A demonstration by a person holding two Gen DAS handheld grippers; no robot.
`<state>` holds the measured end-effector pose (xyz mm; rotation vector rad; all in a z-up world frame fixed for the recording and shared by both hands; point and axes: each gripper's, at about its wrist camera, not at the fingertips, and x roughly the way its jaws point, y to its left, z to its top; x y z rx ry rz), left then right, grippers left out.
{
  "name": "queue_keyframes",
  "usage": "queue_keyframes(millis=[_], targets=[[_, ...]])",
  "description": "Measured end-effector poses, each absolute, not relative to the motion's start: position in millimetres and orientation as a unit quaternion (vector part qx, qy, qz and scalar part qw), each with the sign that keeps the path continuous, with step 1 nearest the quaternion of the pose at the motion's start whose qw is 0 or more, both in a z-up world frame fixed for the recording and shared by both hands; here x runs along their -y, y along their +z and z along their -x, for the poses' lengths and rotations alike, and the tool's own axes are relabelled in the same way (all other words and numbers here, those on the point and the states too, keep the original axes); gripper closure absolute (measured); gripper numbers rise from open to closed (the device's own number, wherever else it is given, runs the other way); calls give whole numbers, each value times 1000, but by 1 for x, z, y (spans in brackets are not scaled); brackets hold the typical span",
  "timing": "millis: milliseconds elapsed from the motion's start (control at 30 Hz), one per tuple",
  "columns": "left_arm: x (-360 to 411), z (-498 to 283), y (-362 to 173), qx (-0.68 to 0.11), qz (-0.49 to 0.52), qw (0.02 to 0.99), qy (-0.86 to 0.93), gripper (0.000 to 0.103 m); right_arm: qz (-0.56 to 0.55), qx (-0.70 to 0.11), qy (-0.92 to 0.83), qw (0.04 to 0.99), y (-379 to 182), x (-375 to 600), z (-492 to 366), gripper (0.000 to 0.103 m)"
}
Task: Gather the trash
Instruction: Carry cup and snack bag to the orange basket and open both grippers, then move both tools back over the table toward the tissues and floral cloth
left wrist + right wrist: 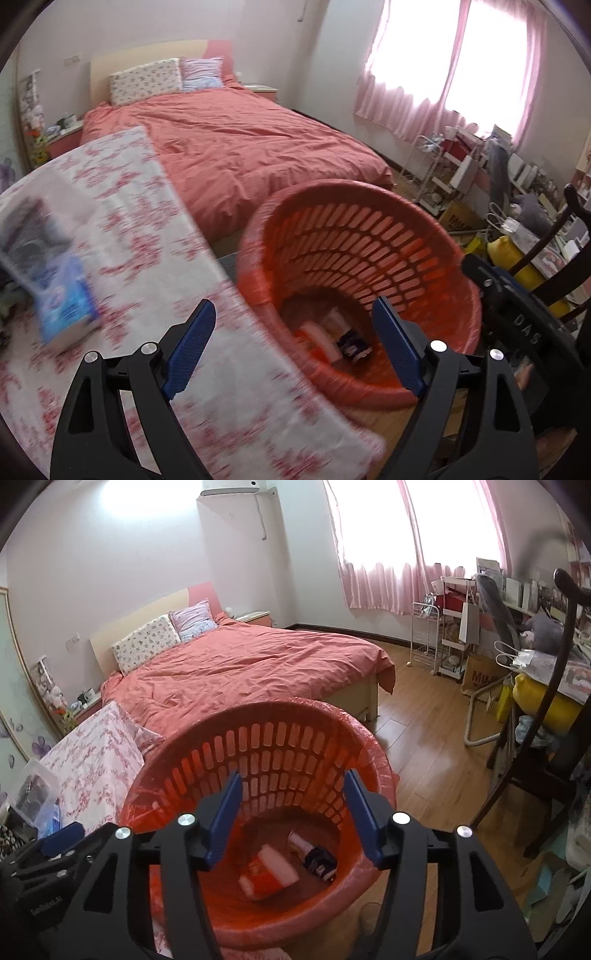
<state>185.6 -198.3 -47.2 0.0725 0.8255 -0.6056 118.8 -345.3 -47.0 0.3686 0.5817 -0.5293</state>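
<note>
A bed (251, 668) with a coral cover stands against the pale wall (110, 576). To its right, pink curtains (384, 572) hang at a bright window. Wooden floor (424, 731) lies between the bed and a cluttered white shelf (454, 635).

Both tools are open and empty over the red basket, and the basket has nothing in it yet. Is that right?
Not quite. The red basket already holds trash: a red-and-white wrapper and a dark wrapper, clearest in the right wrist view. The left tool and right tool are indeed open and empty.

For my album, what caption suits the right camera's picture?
Open right gripper poised above a red basket holding a few trash pieces, bed behind.
</note>
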Motion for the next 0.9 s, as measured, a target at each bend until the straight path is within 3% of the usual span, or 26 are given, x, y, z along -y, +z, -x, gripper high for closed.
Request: queue_keyframes(millis=[900], targets=[[-60, -178, -24, -364, 41, 930, -20, 13, -88, -324, -25, 942, -18, 112, -165, 45]])
